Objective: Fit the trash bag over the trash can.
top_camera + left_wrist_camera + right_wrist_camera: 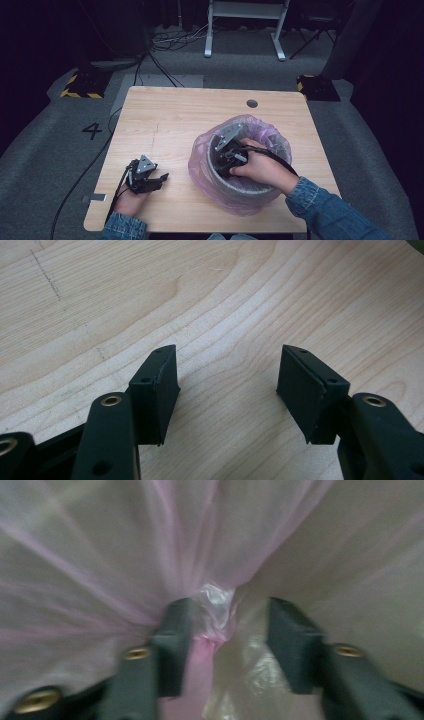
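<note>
Bare tabletop (pixel 175 115) lies open left of the bag-lined bin (pixel 280 145) crowding right.

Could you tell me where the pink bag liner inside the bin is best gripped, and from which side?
Probably at the gathered knot of film deep in the pink bag liner, coming straight down through the bin's open top. The folds converge there into a bunched ridge thick enough to pinch, and it already sits between the right gripper's open jaws; the surrounding film looks flat and slippery.

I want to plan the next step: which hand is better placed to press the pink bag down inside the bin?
Right. The right gripper is already inside the bin, its open jaws on either side of a gathered fold of the pink bag. The left gripper rests open on the bare table, apart from the bin.
</note>
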`<move>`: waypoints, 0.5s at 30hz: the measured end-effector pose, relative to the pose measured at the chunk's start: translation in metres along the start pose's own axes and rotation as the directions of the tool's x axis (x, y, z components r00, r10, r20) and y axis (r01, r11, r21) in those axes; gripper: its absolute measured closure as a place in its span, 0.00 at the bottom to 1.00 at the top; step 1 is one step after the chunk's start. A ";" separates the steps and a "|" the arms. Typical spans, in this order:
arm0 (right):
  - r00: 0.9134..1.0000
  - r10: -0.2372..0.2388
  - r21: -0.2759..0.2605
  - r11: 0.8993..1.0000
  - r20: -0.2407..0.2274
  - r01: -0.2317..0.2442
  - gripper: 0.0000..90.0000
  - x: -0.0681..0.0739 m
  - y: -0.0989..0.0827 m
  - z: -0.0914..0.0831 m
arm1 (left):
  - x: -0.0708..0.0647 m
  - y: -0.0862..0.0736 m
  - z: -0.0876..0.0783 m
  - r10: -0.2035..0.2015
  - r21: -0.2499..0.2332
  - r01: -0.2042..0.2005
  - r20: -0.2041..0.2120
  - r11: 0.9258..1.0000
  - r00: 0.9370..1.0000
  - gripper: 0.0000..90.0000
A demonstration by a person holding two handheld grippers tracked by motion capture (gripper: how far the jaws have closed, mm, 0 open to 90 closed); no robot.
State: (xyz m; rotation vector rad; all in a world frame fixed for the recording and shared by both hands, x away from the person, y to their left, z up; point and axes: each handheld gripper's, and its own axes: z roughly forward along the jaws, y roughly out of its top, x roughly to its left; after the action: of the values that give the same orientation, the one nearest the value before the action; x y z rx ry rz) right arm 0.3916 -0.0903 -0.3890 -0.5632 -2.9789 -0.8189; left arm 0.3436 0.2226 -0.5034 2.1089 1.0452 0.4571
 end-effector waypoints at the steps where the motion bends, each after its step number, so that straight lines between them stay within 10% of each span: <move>1: 1.000 -0.008 -0.003 1.000 0.010 0.008 0.45 -0.001 0.000 0.000 | 0.000 0.000 0.000 0.000 0.000 0.000 0.000 1.000 1.000 0.46; 15: 0.998 -0.036 -0.168 0.985 0.056 0.045 0.43 -0.001 0.007 -0.068 | 0.000 0.000 0.000 -0.001 -0.001 0.001 -0.002 1.000 1.000 0.46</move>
State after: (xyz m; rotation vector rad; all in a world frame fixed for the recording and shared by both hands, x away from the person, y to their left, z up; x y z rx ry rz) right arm 0.3886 -0.1188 -0.3273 -0.5384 -2.9955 -1.0856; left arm 0.3435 0.2224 -0.5035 2.1078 1.0470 0.4588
